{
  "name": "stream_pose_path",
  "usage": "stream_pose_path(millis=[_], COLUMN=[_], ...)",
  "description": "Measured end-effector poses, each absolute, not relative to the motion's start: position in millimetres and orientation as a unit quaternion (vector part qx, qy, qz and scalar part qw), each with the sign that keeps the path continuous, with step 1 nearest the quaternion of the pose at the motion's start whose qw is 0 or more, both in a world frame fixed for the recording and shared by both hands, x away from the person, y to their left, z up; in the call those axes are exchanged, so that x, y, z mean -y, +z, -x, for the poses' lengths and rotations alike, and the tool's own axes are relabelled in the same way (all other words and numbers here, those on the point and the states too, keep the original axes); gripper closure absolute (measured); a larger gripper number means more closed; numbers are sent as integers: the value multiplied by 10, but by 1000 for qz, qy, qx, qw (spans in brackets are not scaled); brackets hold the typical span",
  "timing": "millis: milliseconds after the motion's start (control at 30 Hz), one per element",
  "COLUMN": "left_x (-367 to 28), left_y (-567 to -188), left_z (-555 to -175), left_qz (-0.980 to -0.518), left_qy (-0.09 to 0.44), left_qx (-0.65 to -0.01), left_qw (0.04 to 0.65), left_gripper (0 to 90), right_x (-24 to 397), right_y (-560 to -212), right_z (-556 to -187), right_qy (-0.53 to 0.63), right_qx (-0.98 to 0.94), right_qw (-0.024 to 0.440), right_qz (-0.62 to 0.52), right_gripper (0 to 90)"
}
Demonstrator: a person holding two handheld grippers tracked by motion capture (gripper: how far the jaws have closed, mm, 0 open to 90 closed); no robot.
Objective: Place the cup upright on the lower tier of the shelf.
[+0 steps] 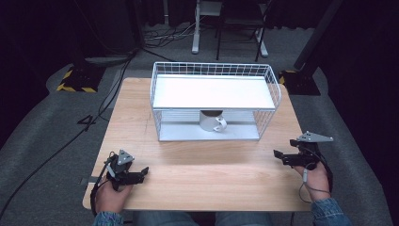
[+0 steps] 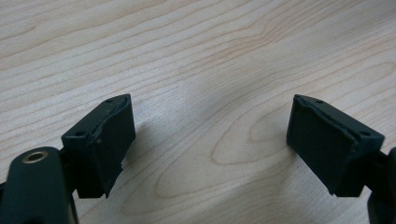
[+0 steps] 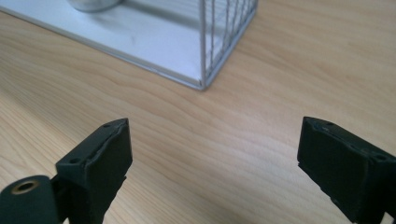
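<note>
Grey carpet and dark curtains surround a light wooden bench [image 1: 197, 174], with cables trailing over the floor at the far left and chair legs standing beyond the far edge.

At the near left corner of the bench, the left hand-held gripper [image 1: 141, 173] sits in the person's left hand [image 1: 113, 190], low over the wood, pointing to the right. In the left gripper view its jaws stand wide apart with nothing but bare wood grain between them.

Toward the middle and back of the bench stands a white wire rack [image 1: 214, 101] with a solid upper shelf and a flat base. A white mug [image 1: 211, 121] rests on the base under the shelf, its handle turned toward the near right.

At the near right edge, the right hand-held gripper [image 1: 278, 155] is held in the right hand [image 1: 315, 176], pointing left. In the right gripper view its jaws are spread wide and hold nothing, with the rack's near corner [image 3: 203, 84] ahead of them.
</note>
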State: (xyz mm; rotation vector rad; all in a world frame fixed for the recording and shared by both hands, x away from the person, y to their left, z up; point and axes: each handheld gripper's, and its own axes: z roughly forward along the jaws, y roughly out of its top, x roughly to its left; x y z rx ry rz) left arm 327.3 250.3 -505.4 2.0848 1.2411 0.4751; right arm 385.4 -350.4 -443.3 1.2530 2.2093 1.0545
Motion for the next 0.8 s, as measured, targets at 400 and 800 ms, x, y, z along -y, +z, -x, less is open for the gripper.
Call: stream_pose_path(millis=[400,800], left_x=[-2503,-2503], left_y=[-5054,-5054], left_z=[-3273,-3273], left_qz=[-797,-797], left_qy=[182,182], left_qx=[-474,-474], left_qw=[328,328], left_gripper=[158,159], right_x=[3657,3644], right_y=[-4793,-4964], right_z=[-3855,-3793], right_qy=[346,352], right_qx=[-799,-788], right_qw=[186,205], right_qz=[-456,-462], right_gripper=[106,120])
